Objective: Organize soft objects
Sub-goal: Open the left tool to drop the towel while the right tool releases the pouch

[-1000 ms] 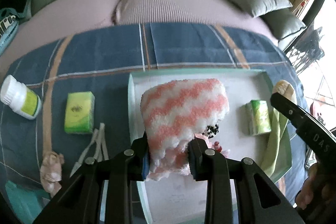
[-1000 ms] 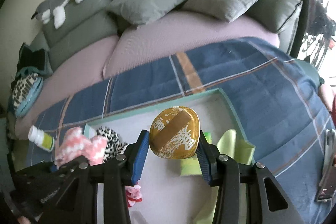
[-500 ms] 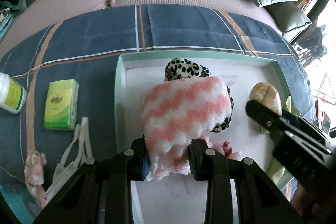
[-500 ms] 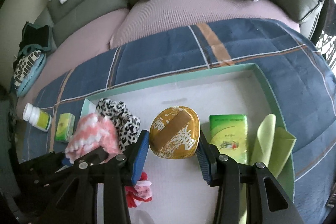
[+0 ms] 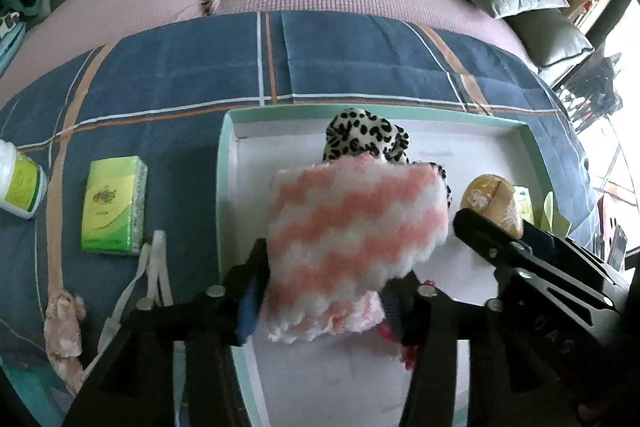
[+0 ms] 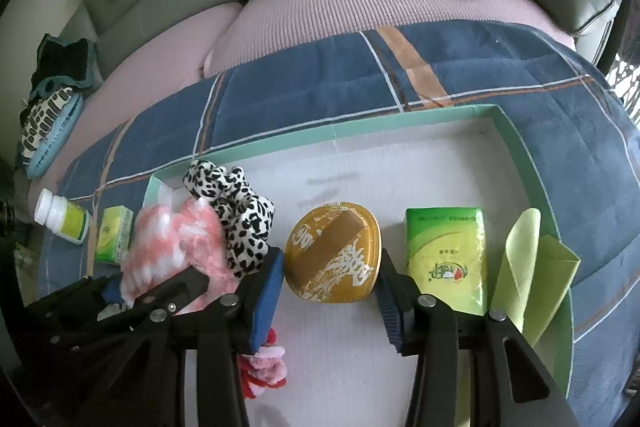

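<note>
Both grippers point steeply down into the tray, side by side, the left gripper close at the left of the right gripper.

The jaws of the left gripper are opening. The pink-and-white fluffy cloth lies between them and spreads forward over the fingertips; the left pad stands slightly off the fabric, so the grip looks released. Just ahead of the cloth lies the leopard-print scrunchie, partly under it. Outside the tray, to the left of this gripper, lie a green tissue pack and a white bottle on the blue plaid cloth.

The jaws of the right gripper are opening too. The golden round pouch lies flat on the tray floor between its blue pads, with a thin gap at each side. Just right of this gripper lies another green tissue pack, and beyond it a folded yellow-green cloth. Under the left finger a red-and-pink fluffy item shows.
</note>
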### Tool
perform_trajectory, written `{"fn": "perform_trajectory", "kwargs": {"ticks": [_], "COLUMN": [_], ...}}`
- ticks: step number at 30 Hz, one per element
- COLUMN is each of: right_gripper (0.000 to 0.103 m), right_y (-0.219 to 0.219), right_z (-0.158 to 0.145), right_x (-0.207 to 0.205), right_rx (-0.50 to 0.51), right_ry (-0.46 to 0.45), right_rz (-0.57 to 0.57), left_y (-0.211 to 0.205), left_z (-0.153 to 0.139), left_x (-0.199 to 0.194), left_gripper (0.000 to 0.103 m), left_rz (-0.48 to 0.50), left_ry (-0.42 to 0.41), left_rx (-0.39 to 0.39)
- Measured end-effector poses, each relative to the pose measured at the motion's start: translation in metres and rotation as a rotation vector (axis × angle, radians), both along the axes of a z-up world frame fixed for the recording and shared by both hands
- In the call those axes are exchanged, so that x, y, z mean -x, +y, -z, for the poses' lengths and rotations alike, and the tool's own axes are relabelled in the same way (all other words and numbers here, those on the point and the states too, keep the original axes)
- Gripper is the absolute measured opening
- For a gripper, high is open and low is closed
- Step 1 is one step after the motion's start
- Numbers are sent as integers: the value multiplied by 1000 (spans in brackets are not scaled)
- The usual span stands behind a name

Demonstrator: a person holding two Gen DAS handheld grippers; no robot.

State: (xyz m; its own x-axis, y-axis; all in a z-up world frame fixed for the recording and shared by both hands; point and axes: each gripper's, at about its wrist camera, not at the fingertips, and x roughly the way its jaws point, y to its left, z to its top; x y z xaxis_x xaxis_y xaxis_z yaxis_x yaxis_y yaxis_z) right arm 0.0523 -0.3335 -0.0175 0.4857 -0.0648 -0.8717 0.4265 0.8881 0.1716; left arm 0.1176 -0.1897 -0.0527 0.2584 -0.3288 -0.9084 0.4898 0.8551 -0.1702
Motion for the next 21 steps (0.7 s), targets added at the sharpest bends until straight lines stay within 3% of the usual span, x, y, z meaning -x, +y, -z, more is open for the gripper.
{"fn": "perform_trajectory", "kwargs": {"ticks": [3,6,10,12,14,18,21], "right_gripper": [68,68,70,76,79,97,103], "right_y": [-4,-8,-7,-6,-5,-3,-1], "right_z": [-10,-21,-39,-48,-57,-70,-74], "right_x": [5,12,18,22,26,32,35], "right_rx": [19,7,44,64,85,121,140], "right_ry": [-15,-49,-82,-99,-115,-139,-151], "right_rz": [24,39,52,57,62,68,70], "left_y": [4,8,15,19,23,32,41], "left_z": [-11,-24,-44,-54,-63,-79,-83], "left_x": [0,1,3,4,5,3,-1], "left_gripper": [63,76,76,78,92,94,95], "left_rz": [-7,-16,-22,-29,-37,-63,-95], "left_ry": [-26,-48,-88,-115,-141,-199,-211], "left_rx": [12,34,62,76,90,93,108]}}
